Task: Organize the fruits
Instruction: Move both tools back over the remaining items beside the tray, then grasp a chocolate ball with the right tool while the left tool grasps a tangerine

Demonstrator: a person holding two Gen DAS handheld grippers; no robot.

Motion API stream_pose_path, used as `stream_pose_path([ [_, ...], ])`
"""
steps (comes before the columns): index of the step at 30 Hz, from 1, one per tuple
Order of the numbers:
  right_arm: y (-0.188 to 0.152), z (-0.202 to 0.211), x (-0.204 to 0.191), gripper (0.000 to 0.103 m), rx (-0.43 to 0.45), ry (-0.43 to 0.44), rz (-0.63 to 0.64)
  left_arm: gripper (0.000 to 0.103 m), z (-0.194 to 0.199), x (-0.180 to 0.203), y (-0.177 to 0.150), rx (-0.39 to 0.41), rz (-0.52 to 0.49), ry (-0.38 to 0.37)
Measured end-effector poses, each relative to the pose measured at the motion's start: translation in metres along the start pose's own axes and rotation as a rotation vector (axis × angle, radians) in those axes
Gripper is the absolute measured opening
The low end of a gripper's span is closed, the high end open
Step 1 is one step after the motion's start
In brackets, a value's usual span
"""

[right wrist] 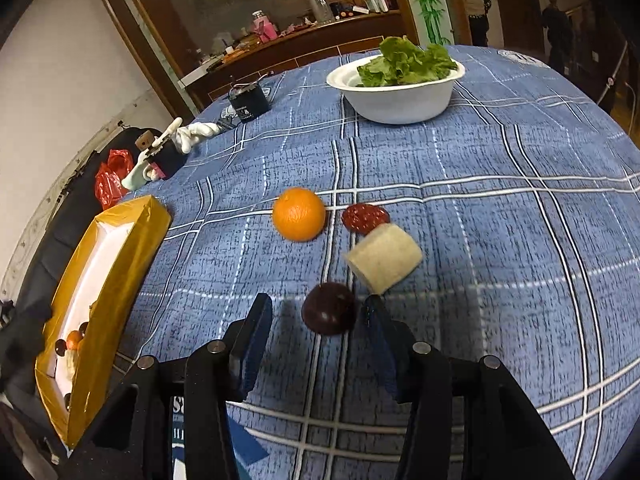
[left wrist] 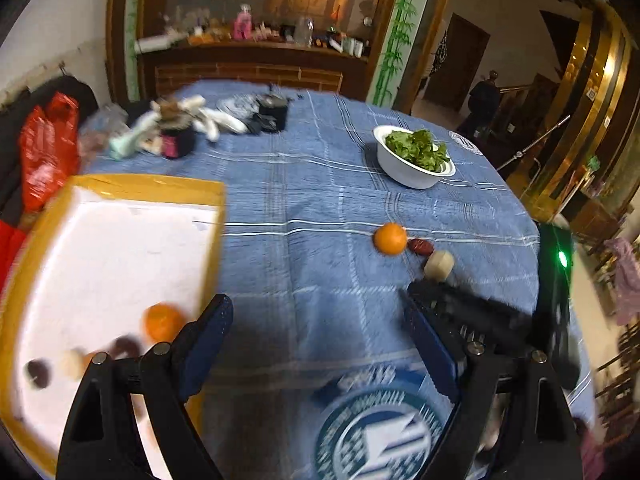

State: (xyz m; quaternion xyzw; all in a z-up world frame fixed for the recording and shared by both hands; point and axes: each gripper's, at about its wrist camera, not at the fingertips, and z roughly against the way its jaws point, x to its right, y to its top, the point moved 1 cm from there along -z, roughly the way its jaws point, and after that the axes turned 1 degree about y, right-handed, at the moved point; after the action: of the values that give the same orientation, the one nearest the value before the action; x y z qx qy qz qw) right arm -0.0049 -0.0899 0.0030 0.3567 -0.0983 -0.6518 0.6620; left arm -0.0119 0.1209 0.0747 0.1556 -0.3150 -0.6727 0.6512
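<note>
In the right wrist view a dark plum (right wrist: 330,314) lies on the blue checked cloth between the fingers of my right gripper (right wrist: 317,309). It sits close to the right finger, with a gap to the left one, so the jaws are open. Just beyond lie a pale cut cylinder (right wrist: 384,258), a red date (right wrist: 365,218) and an orange (right wrist: 299,214). My left gripper (left wrist: 316,308) stands wide open over bare cloth, beside the yellow tray (left wrist: 140,184). The tray's white floor holds another orange (left wrist: 162,322) and several small dark and pale fruits, all blurred.
A white bowl of green leaves (right wrist: 396,88) stands at the far right of the table. Gloves, a dark pouch (right wrist: 248,106) and other clutter lie at the far left edge. The yellow tray (right wrist: 120,256) overhangs the table's left side. A red bag (left wrist: 48,148) hangs beyond it.
</note>
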Motion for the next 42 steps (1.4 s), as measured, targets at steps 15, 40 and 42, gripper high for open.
stream_pose_path([
  [15,-0.008,0.01,0.016,0.027,-0.046,0.074,-0.086,0.077,-0.121,0.067,0.051,-0.085,-0.16,0.012],
  [40,-0.004,0.018,0.009,0.027,0.005,0.114,-0.056,0.033,-0.069,0.053,0.025,-0.046,-0.105,-0.06],
  [42,-0.004,0.021,0.004,0.027,0.024,0.126,-0.04,0.033,-0.04,0.029,0.016,-0.009,-0.059,-0.047],
])
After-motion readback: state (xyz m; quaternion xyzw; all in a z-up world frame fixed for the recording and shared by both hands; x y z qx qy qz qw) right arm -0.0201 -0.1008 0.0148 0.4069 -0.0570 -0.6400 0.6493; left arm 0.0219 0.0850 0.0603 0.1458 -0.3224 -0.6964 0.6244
